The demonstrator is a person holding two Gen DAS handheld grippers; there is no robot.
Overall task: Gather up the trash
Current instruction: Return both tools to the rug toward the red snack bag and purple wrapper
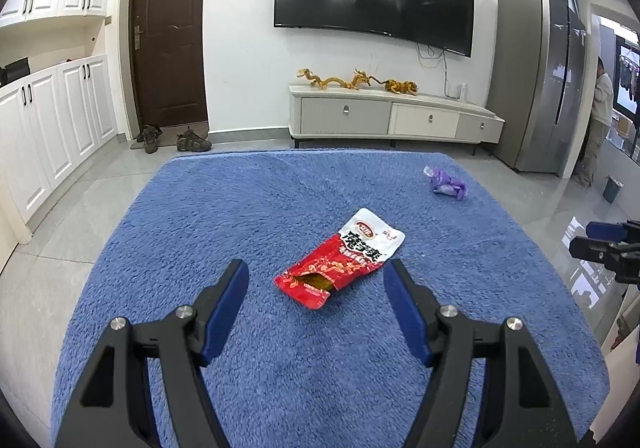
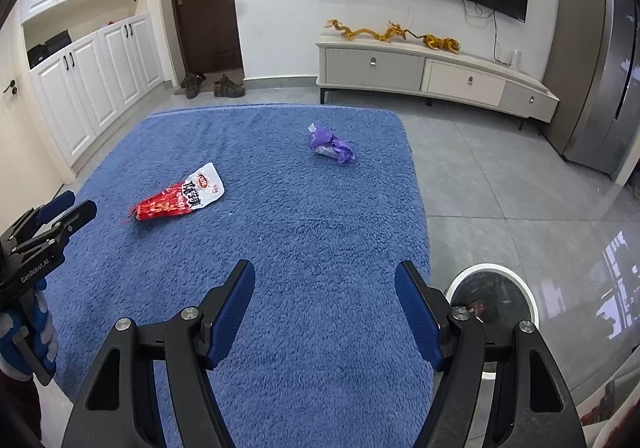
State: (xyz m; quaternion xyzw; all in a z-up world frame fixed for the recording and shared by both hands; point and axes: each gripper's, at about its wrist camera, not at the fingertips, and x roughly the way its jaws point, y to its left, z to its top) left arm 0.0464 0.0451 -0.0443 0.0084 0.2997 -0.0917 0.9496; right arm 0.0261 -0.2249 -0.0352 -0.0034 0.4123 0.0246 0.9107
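A red and white snack wrapper [image 1: 340,260] lies flat on the blue fluffy cloth [image 1: 240,207], just ahead of my open, empty left gripper [image 1: 316,276]. It also shows in the right wrist view [image 2: 180,199]. A crumpled purple wrapper [image 1: 447,183] lies at the cloth's far right; in the right wrist view it [image 2: 330,145] lies well ahead. My right gripper [image 2: 325,284] is open and empty above the cloth's near part. A white-rimmed round bin [image 2: 496,300] with trash inside stands on the floor just right of it.
The left gripper [image 2: 52,224] shows at the left edge of the right wrist view. The right gripper [image 1: 608,248] shows at the right edge of the left wrist view. Grey tiled floor [image 2: 500,175] surrounds the cloth. A TV cabinet [image 1: 392,115] stands at the far wall.
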